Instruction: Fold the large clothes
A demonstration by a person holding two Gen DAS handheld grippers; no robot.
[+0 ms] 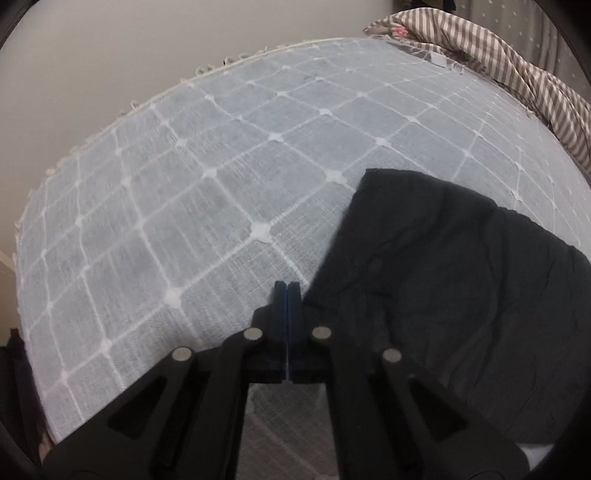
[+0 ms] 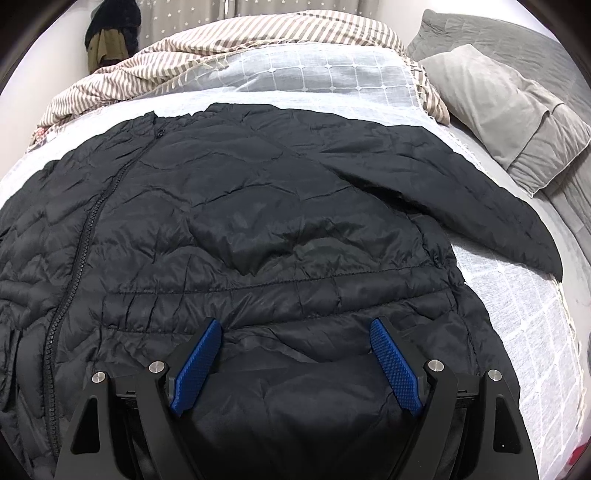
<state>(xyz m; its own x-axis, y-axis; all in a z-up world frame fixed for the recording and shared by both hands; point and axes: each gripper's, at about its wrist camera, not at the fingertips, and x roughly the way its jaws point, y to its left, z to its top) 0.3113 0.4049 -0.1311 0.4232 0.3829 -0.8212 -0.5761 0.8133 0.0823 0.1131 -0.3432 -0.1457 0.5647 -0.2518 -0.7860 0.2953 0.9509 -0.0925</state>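
While the black puffer jacket (image 2: 236, 206) lies flat on the checked bedspread (image 2: 524, 325), zipper running away toward the striped duvet (image 2: 258, 33), the right gripper (image 2: 295, 332) hangs wide open over it; the left gripper (image 1: 287, 291) is pinched shut beside its edge, gripping nothing.

No legible text, label, brand, number or sign anywhere in either view.

Blanket (image 1: 166, 206) bare left of jacket (image 2: 240, 221); pillow (image 2: 506, 122) right.
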